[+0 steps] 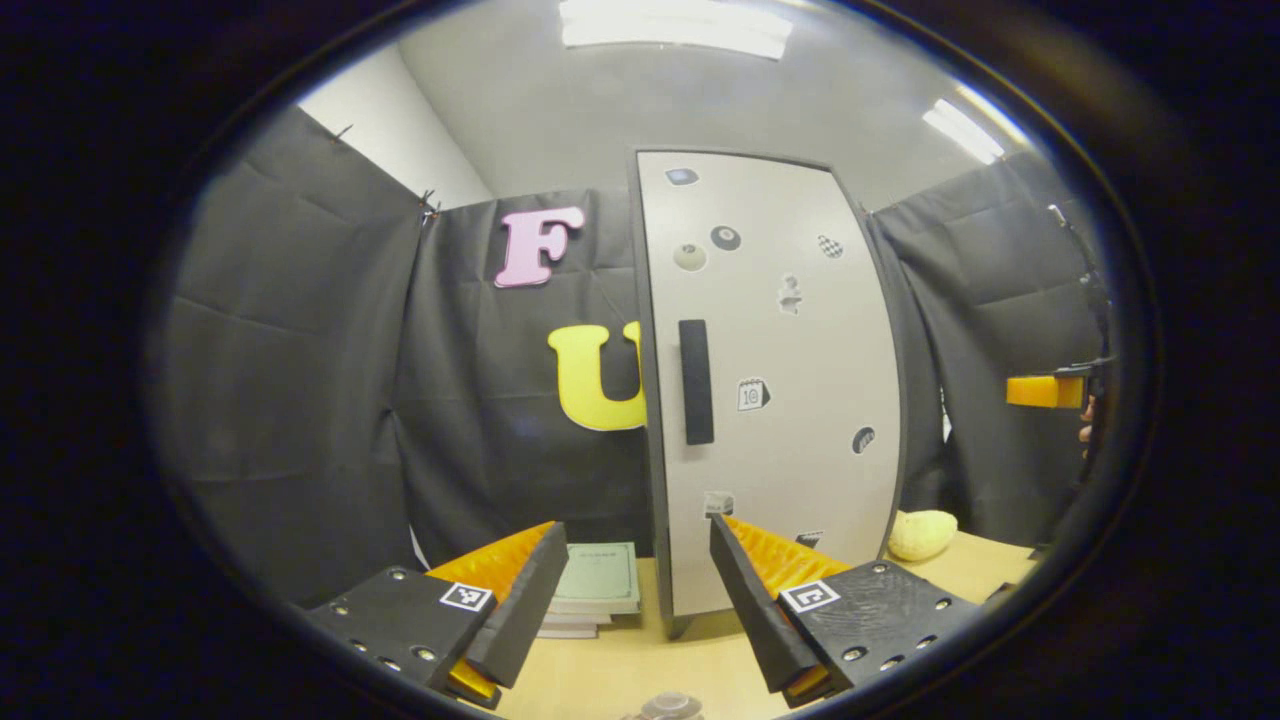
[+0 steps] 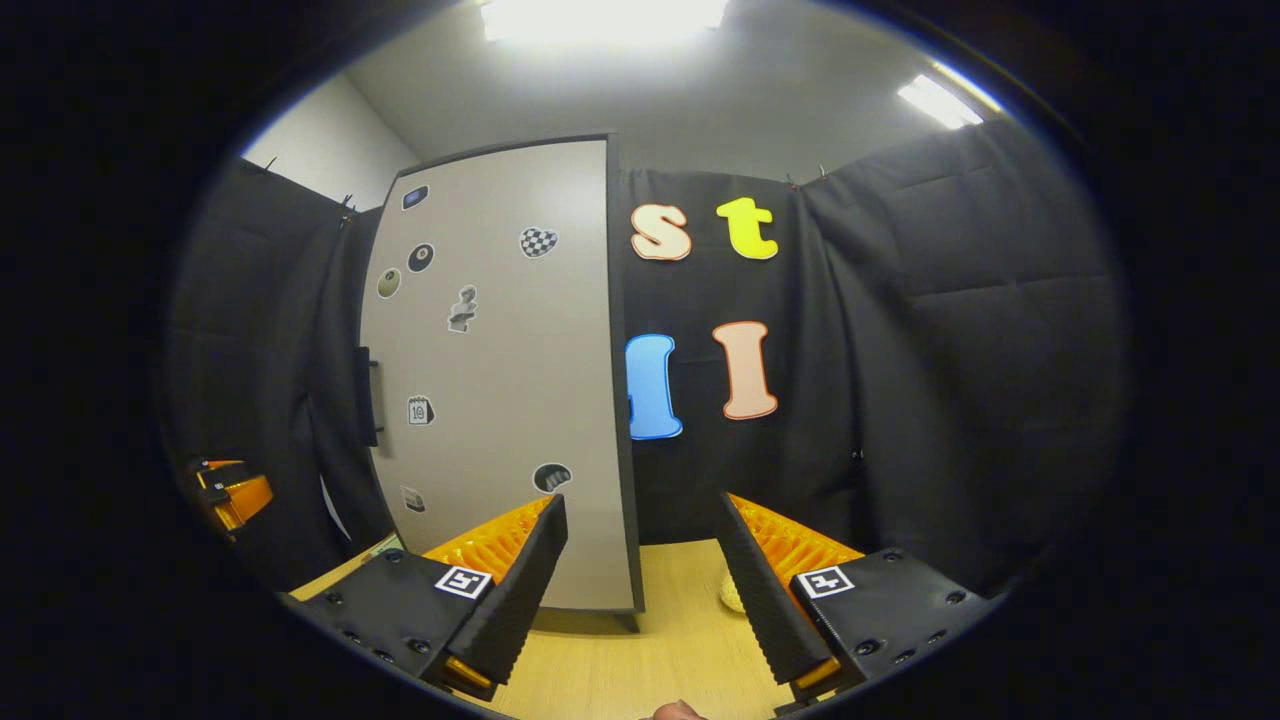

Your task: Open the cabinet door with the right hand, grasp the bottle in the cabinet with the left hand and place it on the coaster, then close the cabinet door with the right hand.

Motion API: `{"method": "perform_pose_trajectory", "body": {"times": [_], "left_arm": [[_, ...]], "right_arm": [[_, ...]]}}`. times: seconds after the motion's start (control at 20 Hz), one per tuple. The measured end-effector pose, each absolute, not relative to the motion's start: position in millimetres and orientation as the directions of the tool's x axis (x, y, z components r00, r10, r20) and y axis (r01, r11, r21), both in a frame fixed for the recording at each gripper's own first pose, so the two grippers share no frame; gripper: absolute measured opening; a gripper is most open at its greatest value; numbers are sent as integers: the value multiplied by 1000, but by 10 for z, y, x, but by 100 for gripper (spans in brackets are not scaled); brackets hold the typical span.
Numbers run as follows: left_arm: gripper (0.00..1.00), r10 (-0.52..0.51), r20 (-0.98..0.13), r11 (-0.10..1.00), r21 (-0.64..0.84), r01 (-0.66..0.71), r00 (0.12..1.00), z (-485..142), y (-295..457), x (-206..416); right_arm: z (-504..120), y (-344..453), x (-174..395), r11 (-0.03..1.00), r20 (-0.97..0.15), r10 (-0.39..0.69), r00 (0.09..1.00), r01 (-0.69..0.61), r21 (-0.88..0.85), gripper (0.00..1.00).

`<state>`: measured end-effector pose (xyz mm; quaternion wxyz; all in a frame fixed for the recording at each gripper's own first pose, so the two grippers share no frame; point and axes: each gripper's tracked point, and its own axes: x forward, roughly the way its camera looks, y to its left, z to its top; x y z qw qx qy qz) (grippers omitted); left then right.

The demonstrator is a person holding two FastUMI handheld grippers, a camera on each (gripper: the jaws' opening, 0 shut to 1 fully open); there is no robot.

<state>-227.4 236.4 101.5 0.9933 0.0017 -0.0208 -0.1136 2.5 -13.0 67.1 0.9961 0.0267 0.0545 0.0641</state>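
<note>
A tall grey cabinet stands on the wooden table with its door shut, so its inside is hidden. The door carries several stickers and a black vertical handle near its left edge. My left gripper is open and empty, a short way in front of the door's lower left. In the right gripper view the same cabinet is ahead on the left, its handle at the far side. My right gripper is open and empty, level with the cabinet's right edge. A small round thing lies at the bottom edge.
A stack of books lies left of the cabinet's foot. A pale yellow lumpy object sits on the table to its right, and again between the right fingers. The other gripper is at the far right; the left one at far left.
</note>
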Motion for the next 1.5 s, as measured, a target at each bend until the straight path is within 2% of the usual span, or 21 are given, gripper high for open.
{"method": "perform_pose_trajectory", "body": {"times": [0.45, 0.8, 0.85, 0.9, 1.1, 1.15, 1.2, 1.4, 1.5], "left_arm": [[87, -249, 31, 969, 9, 249, 968, 1038, 2079, -2321], [86, -225, 39, 974, 15, 225, 974, 1091, 2134, -2332], [87, -221, 40, 975, 18, 220, 975, 1106, 2152, -2326], [87, -216, 44, 976, 18, 216, 975, 1123, 2166, -2331], [87, -200, 52, 980, 28, 199, 978, 1173, 2224, -2341], [87, -195, 57, 981, 35, 193, 979, 1188, 2238, -2347], [86, -186, 61, 982, 42, 183, 981, 1197, 2268, -2348], [88, -167, 65, 986, 23, 166, 984, 1187, 2319, -2395], [87, -156, 61, 988, 19, 155, 986, 1162, 2360, -2404]], "right_arm": [[567, -635, -124, 992, -107, 107, 988, -100, 73, 95], [573, -609, -87, 988, -95, 144, 985, -138, 74, 95], [590, -595, -74, 987, -87, 147, 985, -141, 72, 92], [601, -568, -64, 987, -82, 152, 985, -146, 73, 95], [620, -502, -42, 982, -73, 176, 982, -169, 83, 95], [628, -503, -37, 982, -67, 175, 982, -170, 80, 92], [625, -493, -35, 982, -67, 178, 982, -173, 76, 95], [610, -436, -38, 980, -65, 187, 980, -182, 79, 95], [590, -406, -47, 979, -70, 194, 979, -189, 70, 95]]}}
